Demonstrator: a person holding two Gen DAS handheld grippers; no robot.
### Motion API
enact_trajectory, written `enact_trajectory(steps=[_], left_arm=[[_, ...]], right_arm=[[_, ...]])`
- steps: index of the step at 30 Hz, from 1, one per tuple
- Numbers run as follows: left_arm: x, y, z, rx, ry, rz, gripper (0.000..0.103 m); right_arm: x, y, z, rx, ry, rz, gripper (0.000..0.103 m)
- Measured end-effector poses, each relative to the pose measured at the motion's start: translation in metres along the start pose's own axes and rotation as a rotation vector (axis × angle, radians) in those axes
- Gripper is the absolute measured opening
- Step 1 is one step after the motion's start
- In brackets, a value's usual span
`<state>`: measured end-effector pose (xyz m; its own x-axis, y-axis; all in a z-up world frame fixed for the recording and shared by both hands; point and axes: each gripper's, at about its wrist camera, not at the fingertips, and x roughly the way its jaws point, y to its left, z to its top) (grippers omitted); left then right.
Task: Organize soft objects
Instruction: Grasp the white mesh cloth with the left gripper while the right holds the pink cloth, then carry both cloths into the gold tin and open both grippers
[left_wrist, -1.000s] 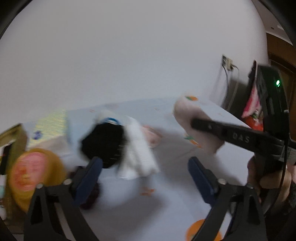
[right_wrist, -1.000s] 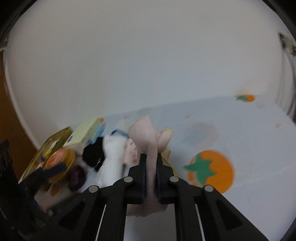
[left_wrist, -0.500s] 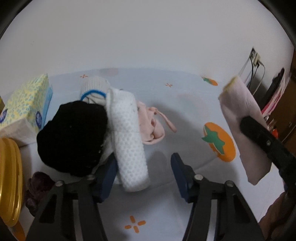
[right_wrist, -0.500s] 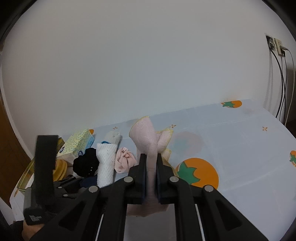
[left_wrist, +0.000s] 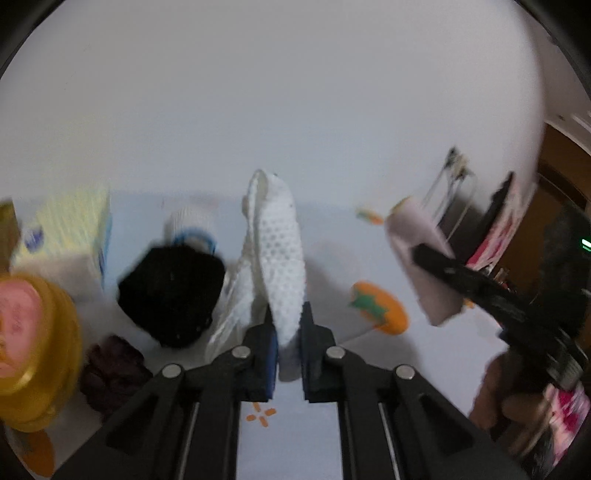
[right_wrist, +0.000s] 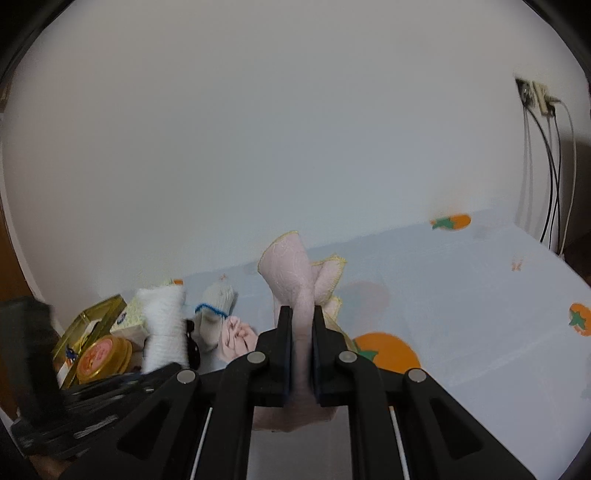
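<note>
White cloth (left_wrist: 279, 258) upright, long axis vertical

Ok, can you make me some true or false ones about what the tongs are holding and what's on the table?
1. The left tongs are shut on the white dotted cloth. True.
2. The right tongs are open and hold nothing. False: they are shut on the pink cloth.
3. The black cloth lies on the table. True.
4. The tablecloth's orange prints are carrots. False: they look like round orange fruits with green tops.
</note>
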<state>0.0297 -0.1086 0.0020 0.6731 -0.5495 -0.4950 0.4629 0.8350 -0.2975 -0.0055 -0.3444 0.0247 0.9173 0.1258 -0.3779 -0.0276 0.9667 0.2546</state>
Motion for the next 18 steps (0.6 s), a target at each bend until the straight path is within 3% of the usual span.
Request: enact_trajectory(steps=[2, 12, 18], left_arm=[[-0.014, -0.003, -0.002, 0.052, -0.059, 0.007, 0.007], [-0.026, -0.003, -0.009, 0.086, -0.086, 0.19, 0.007], [-0.037, -0.006, -0.016, 0.146, -0.111, 0.215, 0.007]], right_arm=[[-0.005, 0.003, 0.0, -0.018, -0.036, -0.011, 0.01], [-0.01, 0.023, -0.009, -0.109, -0.111, -0.118, 0.01], [-0.009, 0.044, -0.018, -0.151, -0.096, -0.165, 0.01]])
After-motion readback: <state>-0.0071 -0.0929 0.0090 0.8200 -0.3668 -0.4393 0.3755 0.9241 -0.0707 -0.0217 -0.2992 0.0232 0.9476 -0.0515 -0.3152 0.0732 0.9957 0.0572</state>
